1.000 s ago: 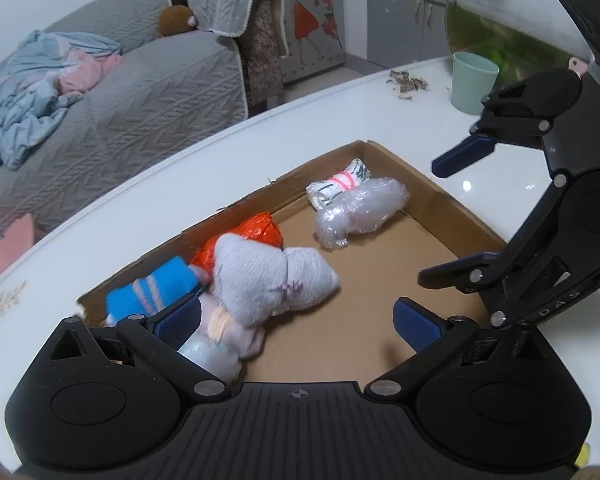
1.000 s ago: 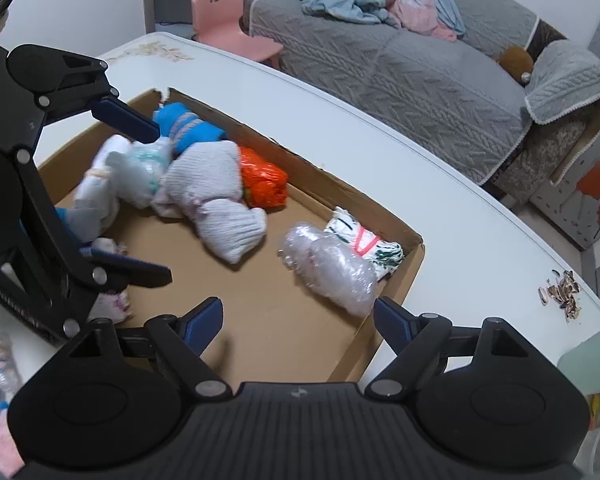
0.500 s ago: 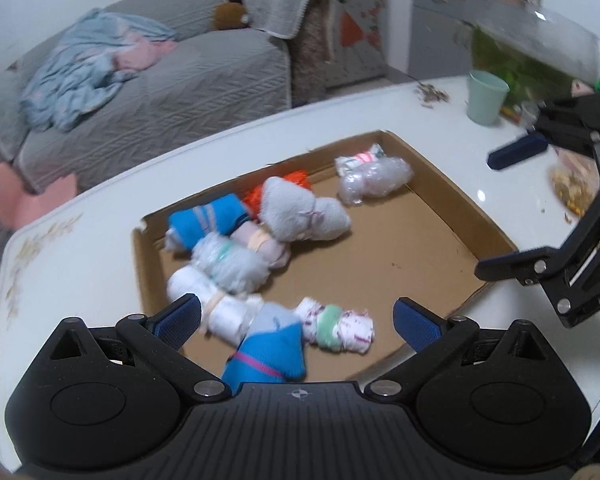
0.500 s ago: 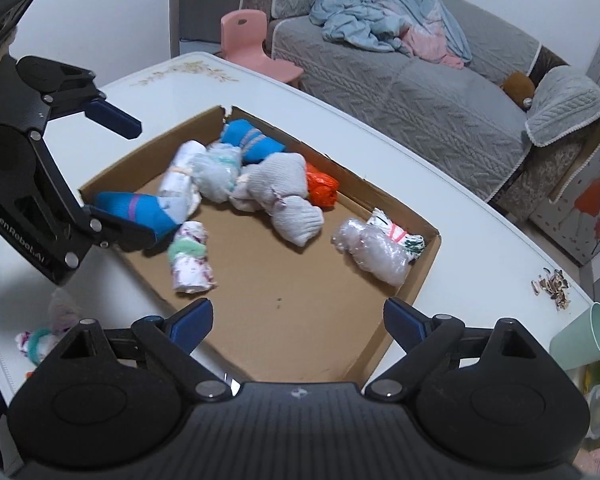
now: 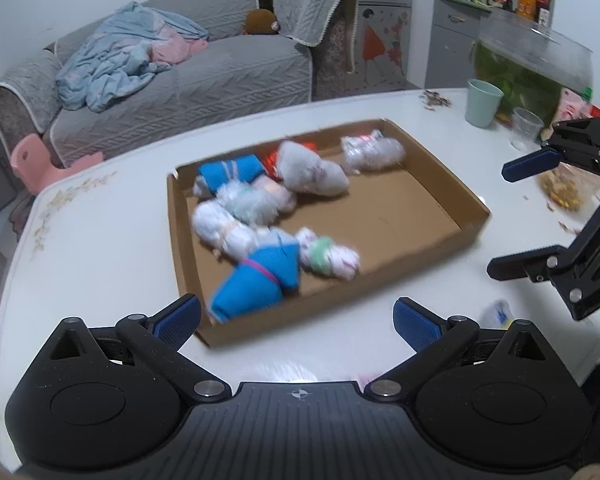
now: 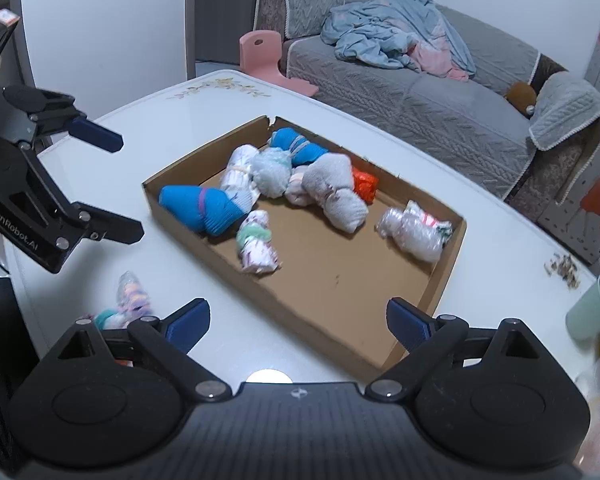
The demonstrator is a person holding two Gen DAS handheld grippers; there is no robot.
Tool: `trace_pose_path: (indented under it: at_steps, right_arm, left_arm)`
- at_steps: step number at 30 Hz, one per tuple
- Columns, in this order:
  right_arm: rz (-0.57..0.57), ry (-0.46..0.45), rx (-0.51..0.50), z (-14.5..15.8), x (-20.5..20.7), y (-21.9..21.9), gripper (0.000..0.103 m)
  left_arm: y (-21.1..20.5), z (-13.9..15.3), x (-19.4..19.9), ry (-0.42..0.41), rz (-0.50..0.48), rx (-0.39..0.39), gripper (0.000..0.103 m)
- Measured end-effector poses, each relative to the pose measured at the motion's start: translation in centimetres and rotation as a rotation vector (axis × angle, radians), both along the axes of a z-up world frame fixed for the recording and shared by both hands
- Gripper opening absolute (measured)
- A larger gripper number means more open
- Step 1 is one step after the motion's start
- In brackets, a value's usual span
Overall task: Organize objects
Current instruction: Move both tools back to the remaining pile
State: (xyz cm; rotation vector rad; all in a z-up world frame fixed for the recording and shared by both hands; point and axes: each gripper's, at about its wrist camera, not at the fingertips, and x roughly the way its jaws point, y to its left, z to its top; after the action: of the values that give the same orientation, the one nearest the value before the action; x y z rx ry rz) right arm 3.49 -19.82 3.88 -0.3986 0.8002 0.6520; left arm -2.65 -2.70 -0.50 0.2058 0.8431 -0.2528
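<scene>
- cardboard tray sits mid-table, sock bundles piled toward its sofa-side edge
- left gripper jaws wide apart, nothing between them
- right gripper jaws opening, empty too
- one stray bundle on the table beside the tray's near corner

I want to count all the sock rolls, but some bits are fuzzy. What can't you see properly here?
- Left wrist view: the rolls in the box are motion-blurred; patterns unclear.
- Left wrist view: a small packet sits half behind the left tool; what it is can't be told.
- Right wrist view: the rolls on the table are blurred and partly hidden by the right tool; their number is unclear.
</scene>
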Motion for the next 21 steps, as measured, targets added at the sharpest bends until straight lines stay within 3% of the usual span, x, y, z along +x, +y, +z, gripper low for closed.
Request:
trace_pose_path:
  at_steps: [7, 14, 18, 21]
  right_arm:
    - [-0.028, 0.020, 0.058, -2.4, -3.4, -2.3, 0.094]
    - [-0.187, 0.023, 0.136, -5.6, -5.3, -3.8, 0.084]
    - [-0.212, 0.029, 0.146, -6.6, -6.0, -3.6, 0.075]
    - [-0.207, 0.042, 0.139, -7.2, -6.3, -3.2, 0.075]
  left_arm:
    - [-0.3, -3.7, -4.9, -0.031, -0.024, 0.002, 0.103]
    - [-0.4, -8.0, -8.0, -0.076, -0.011, 0.040, 0.103]
    - [0.6, -8.4, -8.0, -0.077, -0.003, 0.001, 0.103]
    - [1.6, -8.3, -8.2, -0.088, 0.003, -0.011, 0.103]
